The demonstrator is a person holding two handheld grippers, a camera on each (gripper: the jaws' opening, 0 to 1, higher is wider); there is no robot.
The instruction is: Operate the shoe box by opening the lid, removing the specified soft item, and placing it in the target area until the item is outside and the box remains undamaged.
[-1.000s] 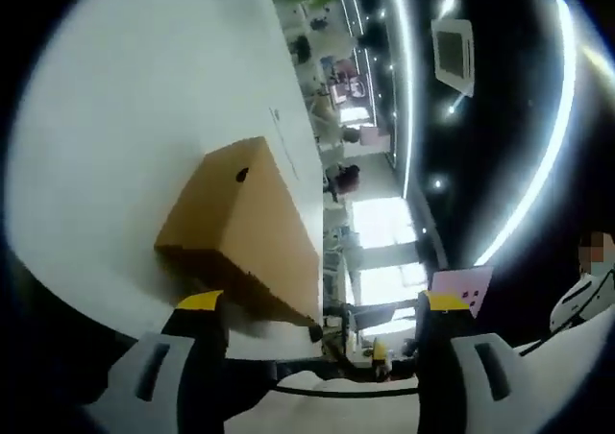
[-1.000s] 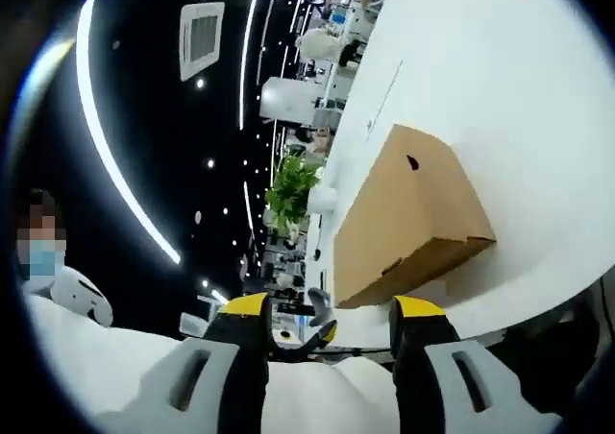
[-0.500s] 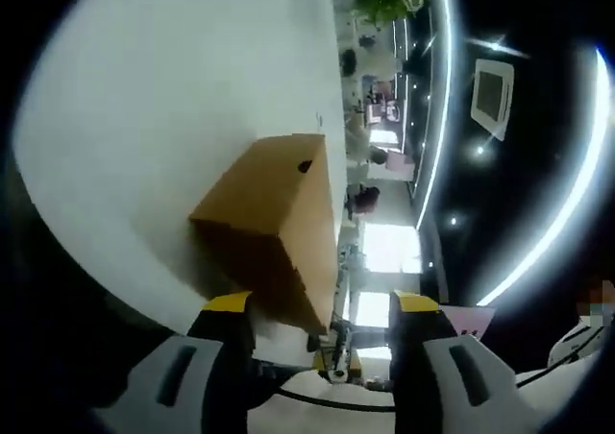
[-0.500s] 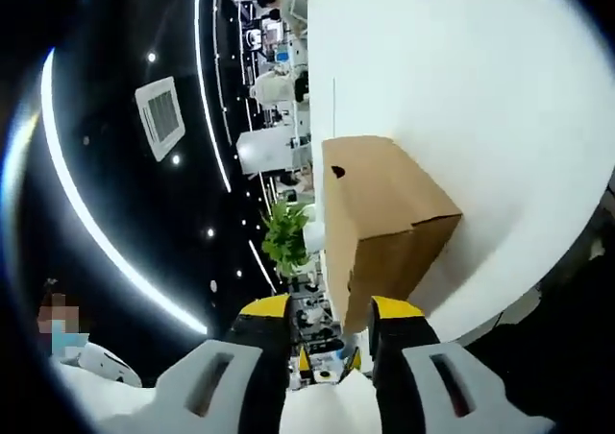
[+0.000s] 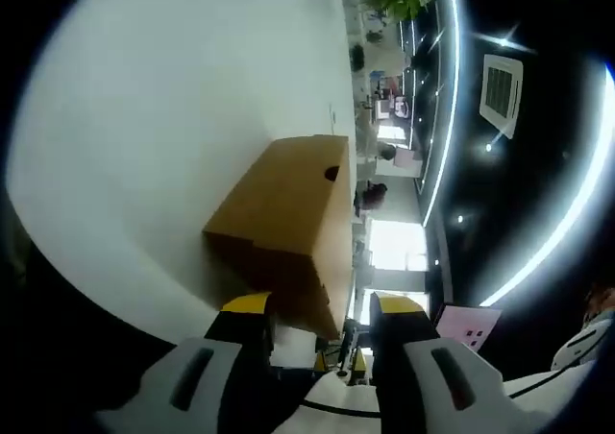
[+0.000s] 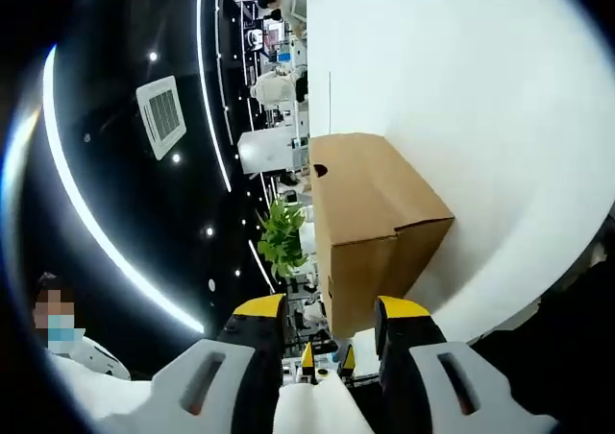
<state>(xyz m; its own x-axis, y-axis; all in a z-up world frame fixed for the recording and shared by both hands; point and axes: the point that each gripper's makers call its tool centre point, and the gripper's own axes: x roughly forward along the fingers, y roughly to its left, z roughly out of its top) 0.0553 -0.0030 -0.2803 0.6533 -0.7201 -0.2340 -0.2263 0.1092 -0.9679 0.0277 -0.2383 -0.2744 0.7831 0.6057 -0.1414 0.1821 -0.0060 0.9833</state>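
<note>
Both grippers have closed in on the box point(image 5: 288, 228), now at mid-frame on the white surface point(image 5: 144, 117). The left gripper point(image 5: 320, 309) and right gripper point(image 6: 331, 309) hold their fingers open and empty; the lid looks shut, so opening comes next.

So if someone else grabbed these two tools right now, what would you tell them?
Left hand-held gripper: open, holding nothing, aimed at the near end of the shoe box.
Right hand-held gripper: open, holding nothing, aimed at the same box from the other side.
The cardboard box sits closed on the white table.
Done: nothing yet; lid not opened.
Left: open the lid, lift out the soft item, set it in the target area, without damaging the box.
</note>
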